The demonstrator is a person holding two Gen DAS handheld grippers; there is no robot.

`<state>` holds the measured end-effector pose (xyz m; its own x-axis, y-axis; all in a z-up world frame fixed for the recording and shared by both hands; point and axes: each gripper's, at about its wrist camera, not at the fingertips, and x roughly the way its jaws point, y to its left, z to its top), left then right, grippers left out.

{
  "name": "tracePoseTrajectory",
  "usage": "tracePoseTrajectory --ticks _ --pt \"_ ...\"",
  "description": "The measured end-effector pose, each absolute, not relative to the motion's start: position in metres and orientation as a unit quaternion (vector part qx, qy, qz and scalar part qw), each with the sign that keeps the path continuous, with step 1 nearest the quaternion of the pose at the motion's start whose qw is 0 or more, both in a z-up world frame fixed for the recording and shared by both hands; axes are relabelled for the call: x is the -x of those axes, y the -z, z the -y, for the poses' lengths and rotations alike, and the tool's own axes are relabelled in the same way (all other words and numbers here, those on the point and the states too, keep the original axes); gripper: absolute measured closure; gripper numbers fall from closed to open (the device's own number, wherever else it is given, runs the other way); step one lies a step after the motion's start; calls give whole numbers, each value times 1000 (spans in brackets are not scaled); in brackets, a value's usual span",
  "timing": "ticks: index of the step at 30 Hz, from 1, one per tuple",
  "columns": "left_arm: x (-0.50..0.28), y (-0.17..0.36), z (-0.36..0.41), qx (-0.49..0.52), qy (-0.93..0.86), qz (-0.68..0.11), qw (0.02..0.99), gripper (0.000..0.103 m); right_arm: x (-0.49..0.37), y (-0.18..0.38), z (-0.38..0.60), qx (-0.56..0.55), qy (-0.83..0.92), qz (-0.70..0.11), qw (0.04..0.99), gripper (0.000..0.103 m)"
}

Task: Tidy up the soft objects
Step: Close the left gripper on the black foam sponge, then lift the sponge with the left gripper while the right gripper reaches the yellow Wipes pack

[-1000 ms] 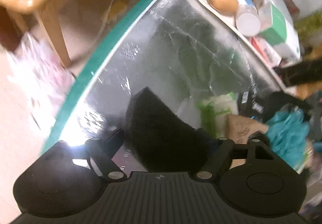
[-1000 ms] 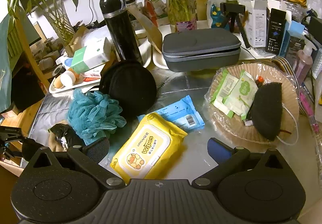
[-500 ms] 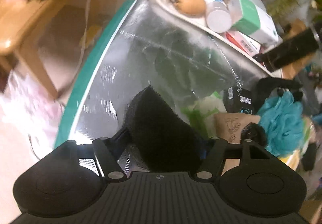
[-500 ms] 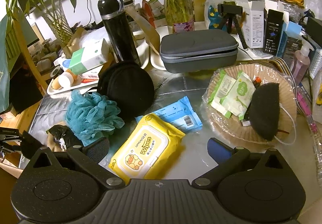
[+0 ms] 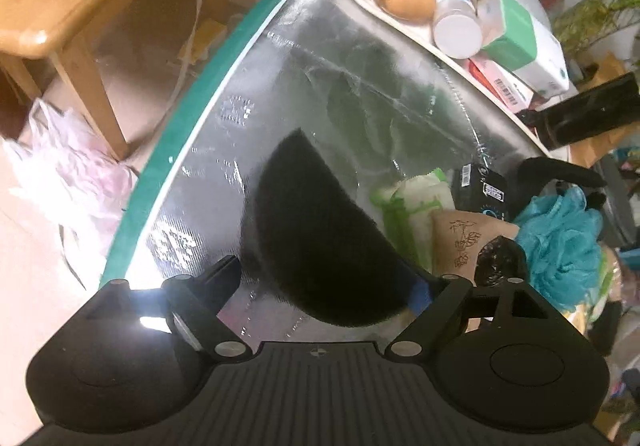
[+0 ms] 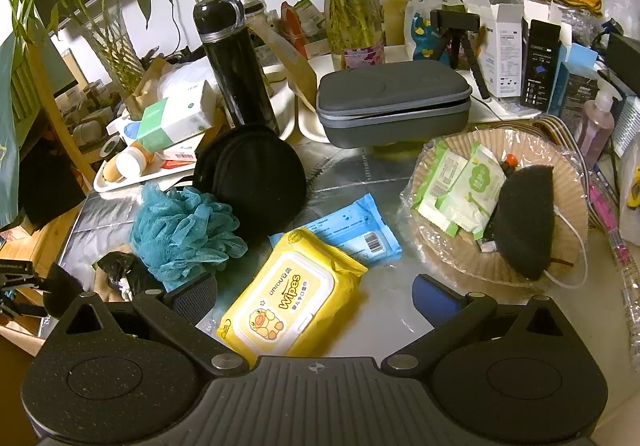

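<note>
We judge the job about half done. On our left, the left gripper (image 5: 326,278) has its jaws opening around a black sponge (image 5: 320,234), a half-disc of fuzzy foam lying on the shiny foil table (image 5: 360,85); its right edge looks close against the right finger and the left finger stands clear, so nothing is clamped. Further right, still to sort, lie green wipe sachets (image 5: 416,205), a frilly teal mesh pouf (image 6: 180,230), a round black zip pouch (image 6: 252,177), a glossy yellow wipes pack (image 6: 288,298) and a flat blue packet (image 6: 348,230). The right gripper (image 6: 316,294) hangs above the yellow pack, jaws apart and empty. Far right, the ridged paper basket (image 6: 572,197), lined with crinkly film, already holds two sachets and another black half-round sponge (image 6: 524,217).
</note>
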<state>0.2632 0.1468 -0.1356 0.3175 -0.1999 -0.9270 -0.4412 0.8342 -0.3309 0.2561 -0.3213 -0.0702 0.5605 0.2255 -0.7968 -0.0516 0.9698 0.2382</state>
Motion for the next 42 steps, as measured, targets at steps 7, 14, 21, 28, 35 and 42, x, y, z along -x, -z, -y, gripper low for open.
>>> tracePoseTrajectory --ticks 7,14,21,28,35,42 --pt "-245 145 -156 359 -95 -543 753 60 -255 71 322 -92 -75 -463 879 0" --pt "-238 129 -154 329 -79 -525 781 70 -257 76 322 -92 -76 -472 873 0" --pt "-228 104 -144 268 -52 -491 828 71 -271 98 318 -101 -83 -508 851 0" --pt "-223 90 -131 215 -29 -470 855 71 -296 129 318 -140 -72 -557 816 0" --pt "-215 76 -117 172 -6 -450 876 71 -325 169 304 -194 -69 -600 773 0" --pt "-207 63 -105 127 6 -423 897 71 -348 201 289 -207 -46 -638 740 0"
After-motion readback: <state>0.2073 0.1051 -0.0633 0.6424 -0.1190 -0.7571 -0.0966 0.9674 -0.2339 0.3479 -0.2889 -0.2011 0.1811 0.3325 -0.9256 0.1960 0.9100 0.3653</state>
